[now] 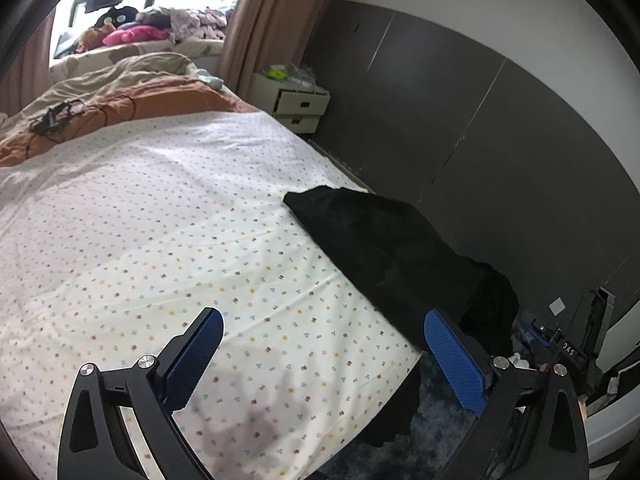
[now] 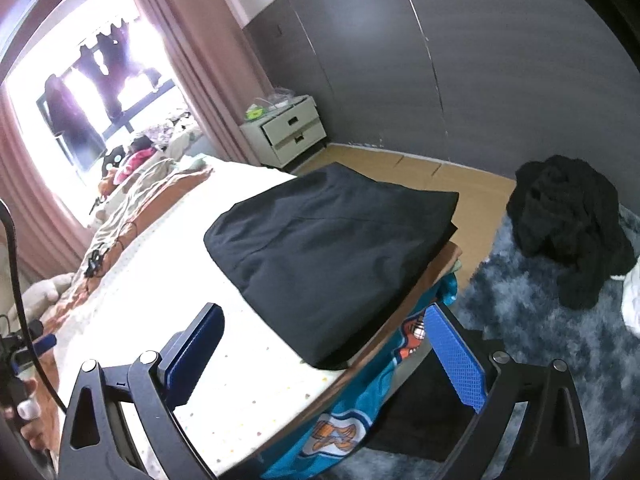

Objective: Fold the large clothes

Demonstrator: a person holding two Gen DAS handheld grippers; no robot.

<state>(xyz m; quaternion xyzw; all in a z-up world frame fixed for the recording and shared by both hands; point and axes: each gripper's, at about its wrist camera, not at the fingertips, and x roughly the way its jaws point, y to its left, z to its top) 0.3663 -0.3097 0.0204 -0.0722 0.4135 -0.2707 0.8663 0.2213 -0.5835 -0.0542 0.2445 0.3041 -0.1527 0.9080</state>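
Note:
A folded black garment [image 2: 328, 248] lies at the near right corner of the bed, on the white dotted sheet [image 1: 160, 220]; it also shows in the left wrist view [image 1: 376, 244]. A crumpled black garment [image 2: 568, 220] lies in a heap on the blue shaggy rug [image 2: 540, 340] beside the bed. My left gripper [image 1: 320, 344] is open and empty above the sheet, left of the folded garment. My right gripper [image 2: 324, 344] is open and empty over the bed's corner, just in front of the folded garment.
An orange quilt [image 1: 120, 104] and a tangle of black cable [image 1: 56, 116] lie at the bed's far end. A white nightstand [image 2: 286, 130] stands by the grey wall. A teal patterned sheet [image 2: 360, 412] hangs off the bed's side. A pile of clothes [image 1: 160, 28] lies by the window.

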